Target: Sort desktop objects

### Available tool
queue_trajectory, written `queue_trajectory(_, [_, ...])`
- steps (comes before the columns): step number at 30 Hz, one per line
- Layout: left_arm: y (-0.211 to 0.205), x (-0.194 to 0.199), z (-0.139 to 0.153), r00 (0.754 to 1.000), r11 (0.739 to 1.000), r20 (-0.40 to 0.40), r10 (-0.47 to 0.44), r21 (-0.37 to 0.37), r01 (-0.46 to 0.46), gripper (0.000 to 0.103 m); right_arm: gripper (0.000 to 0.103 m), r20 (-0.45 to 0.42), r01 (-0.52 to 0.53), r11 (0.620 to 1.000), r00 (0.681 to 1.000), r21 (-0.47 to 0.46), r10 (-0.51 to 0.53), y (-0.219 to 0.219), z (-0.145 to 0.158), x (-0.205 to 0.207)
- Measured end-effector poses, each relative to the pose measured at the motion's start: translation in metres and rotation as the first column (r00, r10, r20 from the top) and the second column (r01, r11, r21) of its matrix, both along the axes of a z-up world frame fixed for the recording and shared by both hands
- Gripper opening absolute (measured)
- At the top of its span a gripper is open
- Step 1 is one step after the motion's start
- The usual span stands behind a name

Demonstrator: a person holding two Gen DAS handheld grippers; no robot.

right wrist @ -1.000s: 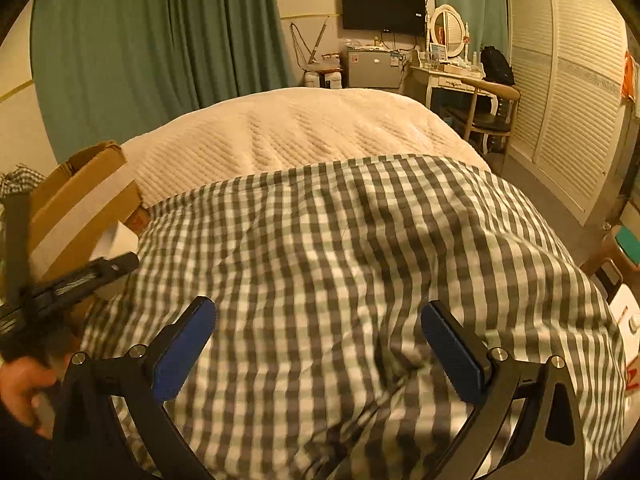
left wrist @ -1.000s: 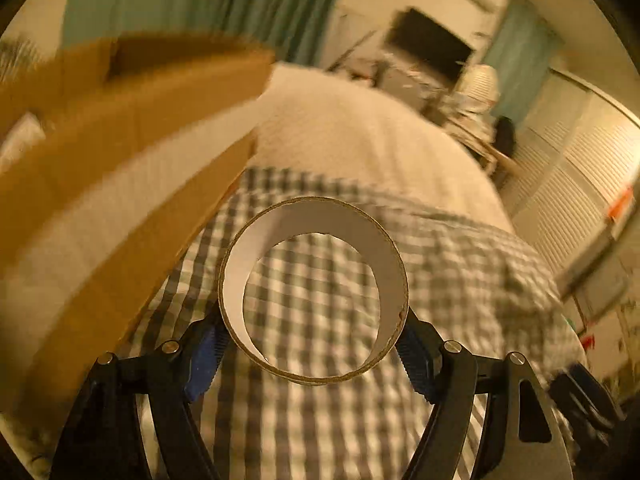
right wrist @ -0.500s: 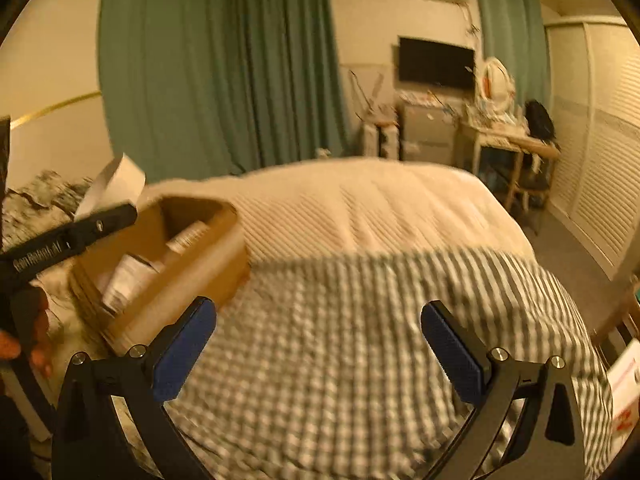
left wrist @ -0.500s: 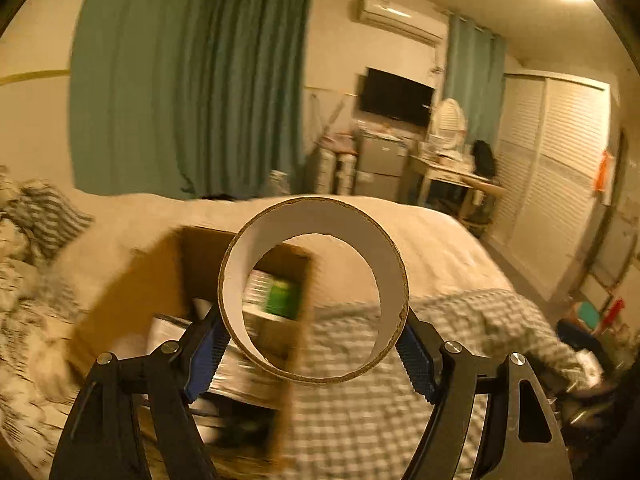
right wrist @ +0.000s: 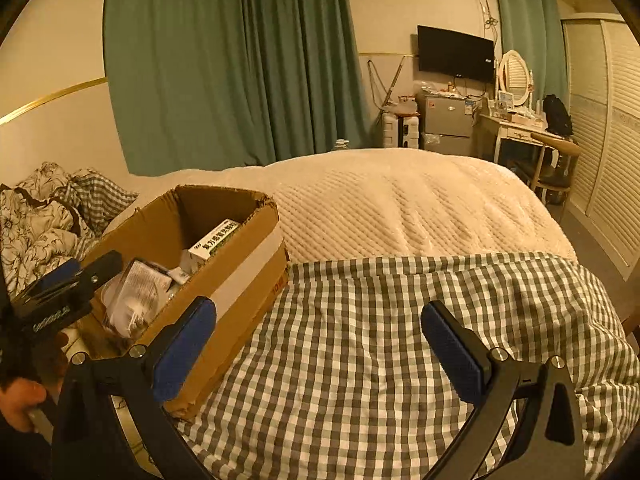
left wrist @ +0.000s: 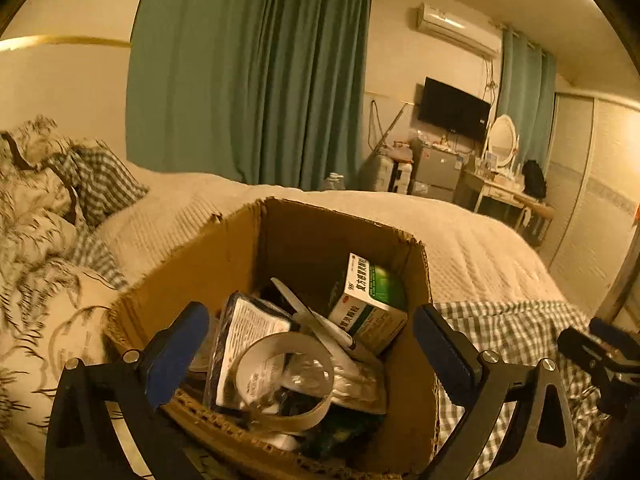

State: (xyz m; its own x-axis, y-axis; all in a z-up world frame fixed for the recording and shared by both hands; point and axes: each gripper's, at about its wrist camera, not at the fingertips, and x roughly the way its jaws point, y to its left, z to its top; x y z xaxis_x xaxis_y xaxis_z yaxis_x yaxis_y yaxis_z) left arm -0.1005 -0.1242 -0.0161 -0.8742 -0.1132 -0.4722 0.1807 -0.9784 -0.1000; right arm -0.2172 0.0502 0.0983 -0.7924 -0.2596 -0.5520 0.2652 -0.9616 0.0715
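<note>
Left wrist: left gripper (left wrist: 310,346) spread wide over cardboard box (left wrist: 224,248), tape roll (left wrist: 285,380) lying inside among green medicine box (left wrist: 370,300), white pen (left wrist: 316,318). Right gripper (right wrist: 318,346) released, holding nothing, above checkered blanket (right wrist: 380,320).

A green-and-white cardboard medicine box (left wrist: 370,304) lying in the brown cardboard box (left wrist: 416,392) is showing "999" and Chinese lettering too small to read. In the right wrist view, red print reading "10M" is showing on the carton's outer side, partly cut off.
</note>
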Motion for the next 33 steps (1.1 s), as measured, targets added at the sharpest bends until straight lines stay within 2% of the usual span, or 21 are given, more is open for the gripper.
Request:
queue_trajectory(5, [0.017,0.014,0.007,0.999,0.999,0.034,0.020,-0.049,-0.018,0.103,0.102,-0.007,0.041,0.999,0.999,0.025,-0.041,-0.002,0.006,0.014])
queue_trajectory(9, [0.030,0.024,0.015,0.999,0.994,0.011,0.032,-0.105,-0.030,0.103,0.102,0.007,0.067,0.998,0.998,0.004,-0.067,0.006,0.010,0.023])
queue_trajectory(12, [0.038,0.030,0.021,1.000,0.994,-0.005,0.018,-0.104,-0.018,0.103,0.102,0.017,0.107,0.994,0.994,-0.016,-0.107,0.015,0.009,0.028])
queue_trajectory(19, [0.051,0.032,0.021,1.000,0.991,-0.005,0.001,-0.137,-0.002,0.103,0.102,0.022,0.118,0.993,0.993,-0.024,-0.118,0.020,0.006,0.029])
queue_trajectory(25, [0.046,0.031,0.017,0.999,0.993,0.000,0.034,-0.109,-0.034,0.103,0.102,0.018,0.110,0.994,0.994,-0.002,-0.110,0.013,0.001,0.028])
queue_trajectory(28, [0.040,0.026,0.013,0.997,0.994,0.059,0.053,-0.094,-0.048,0.103,0.102,0.019,0.106,0.994,0.994,0.011,-0.107,0.010,-0.002,0.029])
queue_trajectory(30, [0.033,0.023,0.008,0.994,0.998,0.096,0.054,-0.050,-0.049,0.103,0.102,0.016,0.104,0.994,0.994,0.018,-0.105,0.008,-0.002,0.030])
queue_trajectory(33, [0.026,0.024,0.006,0.994,0.999,0.110,0.019,0.025,-0.022,0.103,0.102,0.008,0.105,0.994,0.994,0.032,-0.105,0.006,-0.002,0.031])
